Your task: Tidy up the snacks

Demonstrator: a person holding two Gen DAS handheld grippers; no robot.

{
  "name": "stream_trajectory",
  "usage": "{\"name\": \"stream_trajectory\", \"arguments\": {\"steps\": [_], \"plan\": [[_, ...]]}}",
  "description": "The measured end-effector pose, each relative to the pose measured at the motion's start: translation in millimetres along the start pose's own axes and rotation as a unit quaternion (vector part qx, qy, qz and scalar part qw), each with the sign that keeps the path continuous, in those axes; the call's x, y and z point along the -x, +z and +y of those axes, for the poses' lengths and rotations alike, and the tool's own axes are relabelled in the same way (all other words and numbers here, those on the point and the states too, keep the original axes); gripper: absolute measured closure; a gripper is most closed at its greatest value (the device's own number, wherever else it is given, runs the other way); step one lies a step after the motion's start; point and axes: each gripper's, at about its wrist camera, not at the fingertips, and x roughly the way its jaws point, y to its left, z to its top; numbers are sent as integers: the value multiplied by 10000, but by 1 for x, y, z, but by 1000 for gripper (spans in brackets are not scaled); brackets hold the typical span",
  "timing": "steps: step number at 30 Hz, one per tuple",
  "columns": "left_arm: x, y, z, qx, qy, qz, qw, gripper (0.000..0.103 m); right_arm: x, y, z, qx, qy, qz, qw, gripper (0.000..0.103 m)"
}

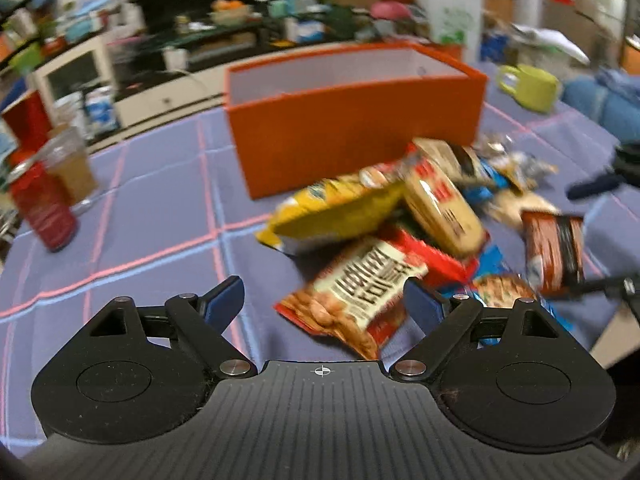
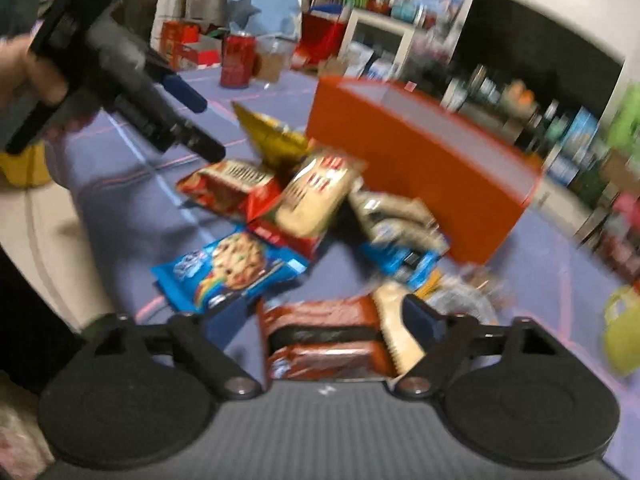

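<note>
A pile of snack packets lies on the blue checked tablecloth in front of an open orange box (image 1: 352, 120), which also shows in the right wrist view (image 2: 420, 160). My left gripper (image 1: 323, 300) is open, its blue fingers either side of a red peanut packet (image 1: 360, 292) just ahead. A yellow chip bag (image 1: 336, 212) and a beige packet (image 1: 440, 200) lie behind it. My right gripper (image 2: 324, 320) is open around a brown packet (image 2: 324, 336) that sits between its fingers. A blue cookie packet (image 2: 232, 268) lies to its left. The left gripper also shows in the right wrist view (image 2: 188, 120).
A red can (image 1: 40, 208) and a glass of brown drink (image 1: 72, 168) stand at the table's left. A green mug (image 1: 532, 86) stands at the back right. Cluttered shelves and a dark screen lie beyond the table. The table edge runs close at the right (image 1: 616, 340).
</note>
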Motion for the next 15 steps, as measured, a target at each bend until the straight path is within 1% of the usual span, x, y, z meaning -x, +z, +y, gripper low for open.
{"name": "stream_trajectory", "arguments": {"steps": [2, 4, 6, 8, 9, 12, 15], "plan": [[-6, -2, 0, -122, -143, -11, 9998, 35, -3, -3, -8, 2, -41, 52, 10000, 20], [-13, -2, -2, -317, -286, -61, 9991, 34, -2, -6, -12, -87, 36, 30, 10000, 15], [-21, 3, -3, -551, -627, -157, 9964, 32, -1, -9, -15, -197, 122, 14, 9997, 14], [-31, 7, -8, -734, -886, -197, 9932, 31, -2, -9, -16, -220, 201, 7, 9996, 13], [-35, 9, -12, -765, -969, -203, 9921, 29, -3, -8, -15, -202, 218, 15, 9996, 13], [-51, 12, -22, -797, -971, -2, 9921, 26, -9, -4, -12, -203, 263, 59, 9994, 13], [-58, 9, -28, -774, -836, 232, 9932, 27, -15, -5, -9, -122, 296, 138, 9994, 13]]}}
